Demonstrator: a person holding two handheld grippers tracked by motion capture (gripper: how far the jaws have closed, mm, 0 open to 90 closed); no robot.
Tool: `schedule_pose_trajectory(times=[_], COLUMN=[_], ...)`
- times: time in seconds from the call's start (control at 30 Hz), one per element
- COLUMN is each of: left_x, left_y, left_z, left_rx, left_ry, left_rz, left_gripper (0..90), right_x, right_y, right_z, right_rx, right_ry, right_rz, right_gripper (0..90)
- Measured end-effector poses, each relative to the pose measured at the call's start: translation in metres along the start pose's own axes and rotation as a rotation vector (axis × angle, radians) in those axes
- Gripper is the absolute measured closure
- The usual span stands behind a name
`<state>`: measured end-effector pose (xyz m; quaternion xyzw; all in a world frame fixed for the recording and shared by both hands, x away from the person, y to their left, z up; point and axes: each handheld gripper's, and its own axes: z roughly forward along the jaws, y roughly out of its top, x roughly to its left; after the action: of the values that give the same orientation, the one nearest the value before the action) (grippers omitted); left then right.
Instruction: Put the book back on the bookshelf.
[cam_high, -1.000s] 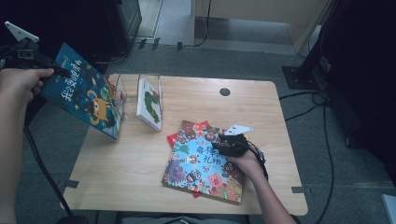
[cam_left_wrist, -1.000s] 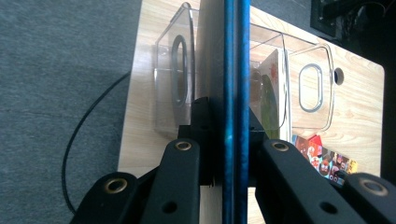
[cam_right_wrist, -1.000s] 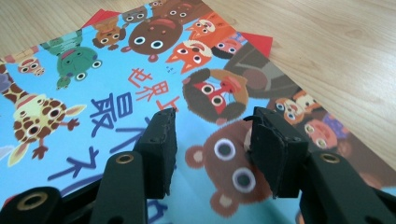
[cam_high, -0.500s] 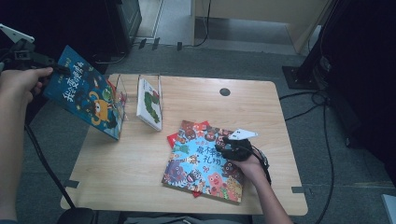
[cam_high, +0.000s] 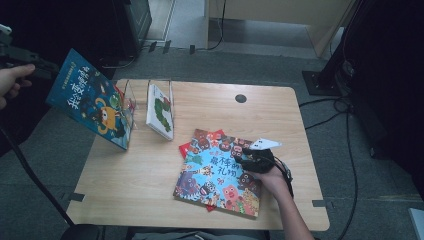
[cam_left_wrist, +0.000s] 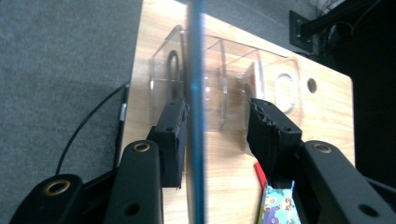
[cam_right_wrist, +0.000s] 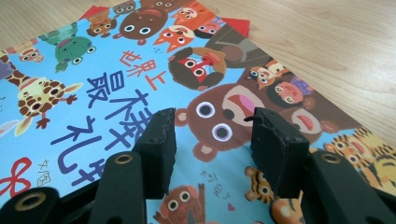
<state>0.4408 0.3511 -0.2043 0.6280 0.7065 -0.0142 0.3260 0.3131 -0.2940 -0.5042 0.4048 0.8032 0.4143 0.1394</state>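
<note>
My left gripper (cam_left_wrist: 217, 135) has just been opening its jaws; the dark blue picture book with the orange monster cover (cam_high: 92, 105) stands edge-on between them, beside 1 pad and clear of the other. That book leans tilted into the clear plastic rack (cam_high: 127, 95) at the wooden table (cam_high: 150, 175)'s left edge. My right gripper (cam_right_wrist: 212, 140) hovers, jaws apart and holding nothing, just over the light blue animal picture book (cam_high: 217, 177) lying flat.
</note>
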Motion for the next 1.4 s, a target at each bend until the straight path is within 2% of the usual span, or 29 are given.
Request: schedule_pose_trajectory(times=[0.07,0.17,0.23,0.4,0.5,0.57,0.63,0.8,0.87,0.97,1.2,1.33,1.4], left_x=[-0.007,-0.019,-0.025,-0.035,-0.039,-0.041,-0.043,-0.051,-0.055,-0.062,-0.076,-0.082,-0.084], left_y=[-0.005,-0.014,-0.020,-0.032,-0.041,-0.046,-0.051,-0.066,-0.072,-0.081,-0.100,-0.116,-0.124], left_z=[-0.005,-0.004,-0.001,0.009,0.019,0.027,0.033,0.049,0.057,0.065,0.087,0.098,0.104], left_rx=[-0.018,-0.005,0.000,0.014,0.027,0.045,0.053,0.067,0.083,0.083,0.102,0.101,0.108], left_ry=[0.002,0.011,0.016,-0.004,-0.037,-0.029,-0.031,-0.070,-0.078,-0.111,-0.131,-0.170,-0.175], left_rz=[0.023,0.086,0.113,0.140,0.151,0.162,0.169,0.185,0.201,0.216,0.272,0.301,0.312], left_gripper=[51.1,51.6,51.5,50.7,49.9,49.3,49.3,48.0,46.9,45.7,45.3,44.4,44.3], right_x=[-0.002,-0.005,-0.008,-0.015,-0.018,-0.020,-0.022,-0.024,-0.025,-0.025,-0.026,-0.025,-0.025], right_y=[0.000,0.002,0.002,0.006,0.007,0.011,0.012,0.015,0.016,0.016,0.016,0.015,0.015], right_z=[-0.001,-0.002,-0.002,0.000,0.001,0.002,0.004,0.005,0.005,0.005,0.004,0.004,0.004], right_rx=[0.005,0.005,0.006,0.016,-0.013,0.013,0.003,-0.010,-0.014,-0.013,-0.010,-0.007,-0.007], right_ry=[-0.004,-0.008,-0.007,-0.005,-0.004,-0.001,0.000,0.007,0.010,0.011,0.008,0.009,0.008], right_rz=[0.005,0.013,0.013,0.018,0.022,0.027,0.028,0.036,0.038,0.037,0.040,0.041,0.041], right_gripper=[49.9,49.9,50.0,50.4,50.9,50.8,50.8,51.0,51.0,51.1,51.1,51.2,51.3])
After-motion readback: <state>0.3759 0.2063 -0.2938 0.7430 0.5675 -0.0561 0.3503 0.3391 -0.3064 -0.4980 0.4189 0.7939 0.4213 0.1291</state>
